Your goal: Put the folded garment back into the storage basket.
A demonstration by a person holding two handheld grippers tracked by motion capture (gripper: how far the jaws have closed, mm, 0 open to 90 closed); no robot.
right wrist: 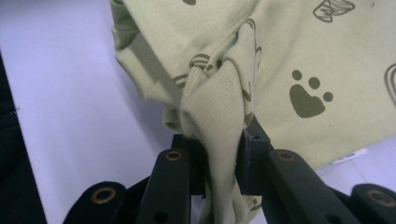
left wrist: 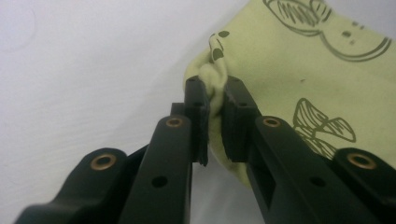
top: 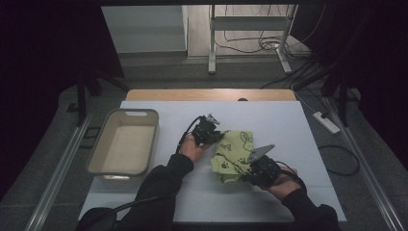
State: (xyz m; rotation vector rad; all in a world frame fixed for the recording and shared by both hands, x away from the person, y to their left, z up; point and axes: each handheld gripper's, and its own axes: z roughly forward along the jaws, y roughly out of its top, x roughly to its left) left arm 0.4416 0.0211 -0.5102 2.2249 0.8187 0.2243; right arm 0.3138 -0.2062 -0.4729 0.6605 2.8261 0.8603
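Observation:
A pale green cloth (top: 232, 155) printed with paw and bow marks lies crumpled on the white table cover (top: 269, 120). My left gripper (top: 215, 137) is at the cloth's left edge, shut on a bunched fold of the cloth (left wrist: 280, 60), which is pinched between its pads (left wrist: 198, 105). My right gripper (top: 246, 172) is at the cloth's near right corner, shut on a thick twisted fold of the cloth (right wrist: 299, 60) that rises between its black jaws.
A beige rectangular basin (top: 124, 143) stands on the left part of the table, with nothing in it. A wooden strip (top: 207, 95) runs along the table's far edge. Cables and a power strip (top: 326, 122) lie on the floor to the right.

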